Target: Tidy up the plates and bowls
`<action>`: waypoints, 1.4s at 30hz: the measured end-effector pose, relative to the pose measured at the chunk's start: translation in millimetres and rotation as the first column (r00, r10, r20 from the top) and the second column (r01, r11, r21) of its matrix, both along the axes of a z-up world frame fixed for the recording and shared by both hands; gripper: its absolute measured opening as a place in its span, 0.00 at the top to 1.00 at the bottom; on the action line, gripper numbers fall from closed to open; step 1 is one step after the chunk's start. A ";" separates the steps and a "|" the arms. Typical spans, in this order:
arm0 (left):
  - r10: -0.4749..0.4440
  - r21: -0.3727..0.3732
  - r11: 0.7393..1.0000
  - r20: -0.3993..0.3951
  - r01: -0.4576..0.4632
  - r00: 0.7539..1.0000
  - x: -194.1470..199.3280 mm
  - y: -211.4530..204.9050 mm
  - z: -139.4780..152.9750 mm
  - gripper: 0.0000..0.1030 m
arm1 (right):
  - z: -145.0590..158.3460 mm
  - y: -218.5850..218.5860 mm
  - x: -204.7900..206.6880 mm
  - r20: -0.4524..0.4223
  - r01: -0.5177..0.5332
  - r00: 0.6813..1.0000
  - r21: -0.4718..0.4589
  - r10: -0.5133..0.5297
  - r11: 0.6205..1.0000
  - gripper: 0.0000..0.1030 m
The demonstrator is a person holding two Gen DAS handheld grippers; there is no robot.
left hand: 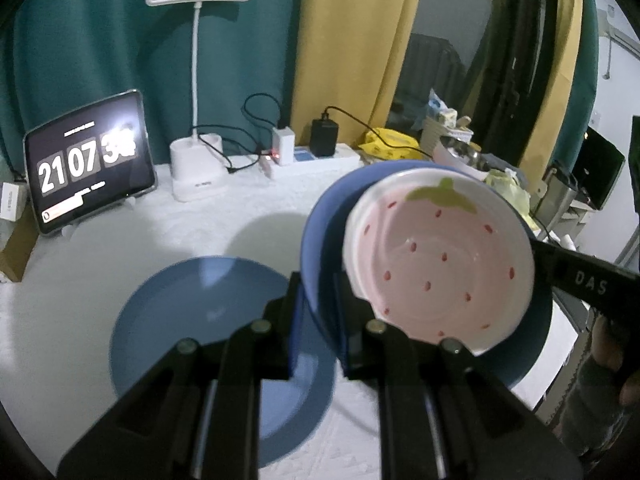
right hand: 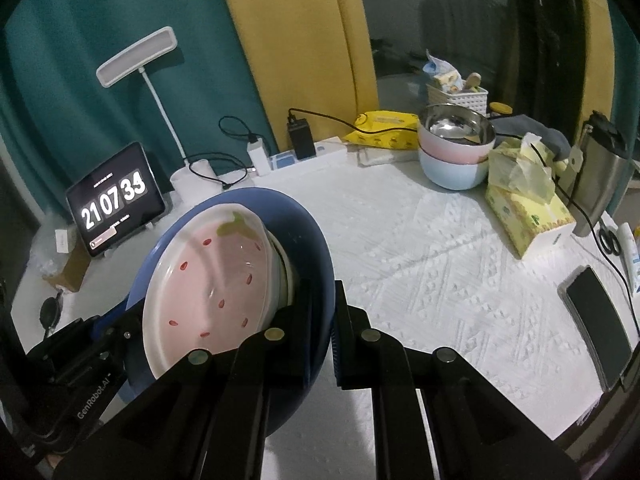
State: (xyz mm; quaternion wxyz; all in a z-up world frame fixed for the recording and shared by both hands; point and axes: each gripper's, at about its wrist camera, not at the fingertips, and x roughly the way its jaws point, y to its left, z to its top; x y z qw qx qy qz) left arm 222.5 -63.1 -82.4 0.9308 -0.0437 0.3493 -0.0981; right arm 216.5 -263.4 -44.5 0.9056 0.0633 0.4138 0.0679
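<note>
A blue plate hangs tilted above the table with a pink strawberry-patterned dish lying in it. My left gripper is shut on its near-left rim. My right gripper comes in from the right at the opposite rim. In the right wrist view the right gripper is shut on the blue plate's right rim. The strawberry dish leans inside it, and a second white rim shows under the dish. The left gripper holds the far edge. Another blue plate lies flat on the white cloth below.
A tablet clock, a desk lamp and a power strip with cables line the back. Stacked bowls, a tissue box, a steel flask and a phone occupy the right side.
</note>
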 end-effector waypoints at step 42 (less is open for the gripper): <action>0.192 -0.018 0.981 -0.056 -0.194 0.980 4.6 124.5 -21.4 0.87 | -20.7 129.3 42.3 -0.050 -0.197 0.979 -0.010 0.197 0.980 0.89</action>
